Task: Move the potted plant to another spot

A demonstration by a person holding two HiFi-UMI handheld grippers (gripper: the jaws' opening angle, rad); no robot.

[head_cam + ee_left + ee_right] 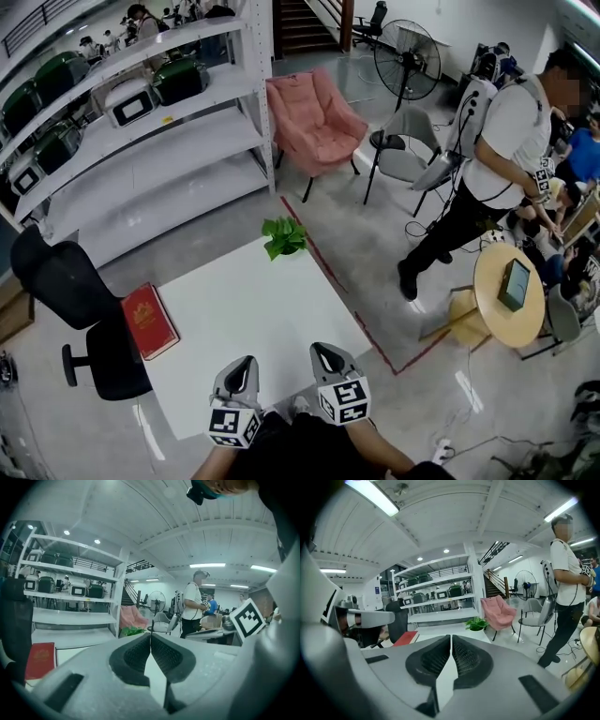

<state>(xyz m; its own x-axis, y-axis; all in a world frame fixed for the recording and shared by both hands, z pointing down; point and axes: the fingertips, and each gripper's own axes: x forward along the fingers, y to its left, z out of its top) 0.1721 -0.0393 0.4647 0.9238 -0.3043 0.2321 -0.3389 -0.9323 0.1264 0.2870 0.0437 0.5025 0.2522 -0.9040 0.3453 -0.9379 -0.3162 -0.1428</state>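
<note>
A small potted plant [284, 236] with green leaves stands at the far corner of the white table [244, 319]. It also shows far off as the plant [133, 631] in the left gripper view and the plant [476, 624] in the right gripper view. My left gripper [240, 367] and right gripper [330, 358] hover over the table's near edge, side by side, far from the plant. Both are shut with nothing between their jaws, as the left gripper [150, 645] and right gripper [451, 647] show close up.
A red book [149, 320] lies at the table's left edge beside a black office chair [80, 309]. White shelving [141, 141] holds cases behind. A pink chair [314, 122], a fan [407, 58], a standing person [487, 169] and a round wooden table [511, 295] are to the right.
</note>
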